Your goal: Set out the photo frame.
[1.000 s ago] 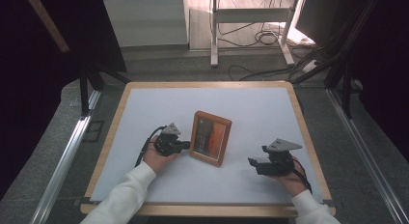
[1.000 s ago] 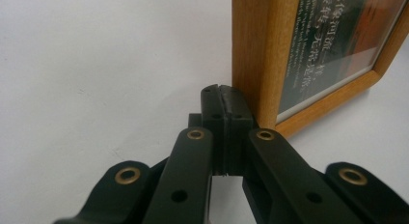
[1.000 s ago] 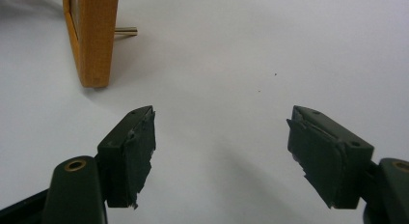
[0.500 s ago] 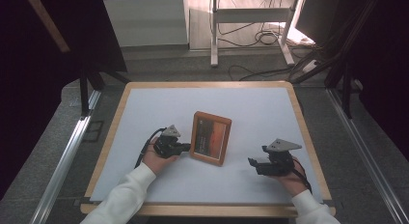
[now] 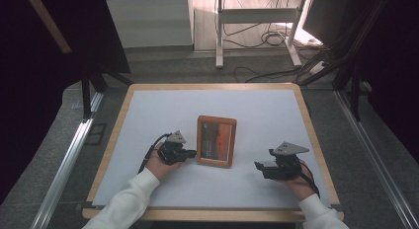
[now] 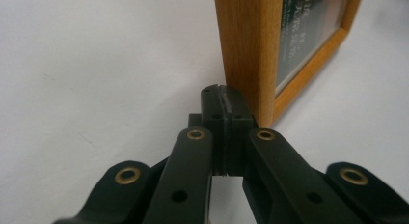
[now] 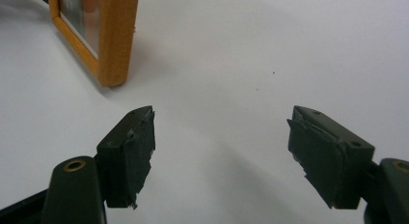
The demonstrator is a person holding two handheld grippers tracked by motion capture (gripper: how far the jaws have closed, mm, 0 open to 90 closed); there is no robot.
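A wooden picture frame (image 5: 216,141) with a dark, orange-tinted picture lies on the white table top (image 5: 267,108), near its middle. My left gripper (image 5: 192,153) is shut with nothing between its jaws, and its tips sit against the frame's left edge. In the left gripper view the closed tips (image 6: 224,96) meet the frame's wooden side (image 6: 246,50) near a corner. My right gripper (image 5: 260,169) stands open to the right of the frame, a short way from it. In the right gripper view its jaws (image 7: 222,122) are wide apart over bare table, with the frame's corner (image 7: 113,40) at the upper left.
A wooden border (image 5: 116,125) rims the white table top. Metal rails run along the floor at the left (image 5: 64,160) and the right (image 5: 375,155). A white stand (image 5: 219,36) and loose cables (image 5: 269,39) lie beyond the far edge.
The frame has turned from a tilted lie to one nearly square with the table. My left gripper shifted slightly at its left edge. The right gripper stayed put.
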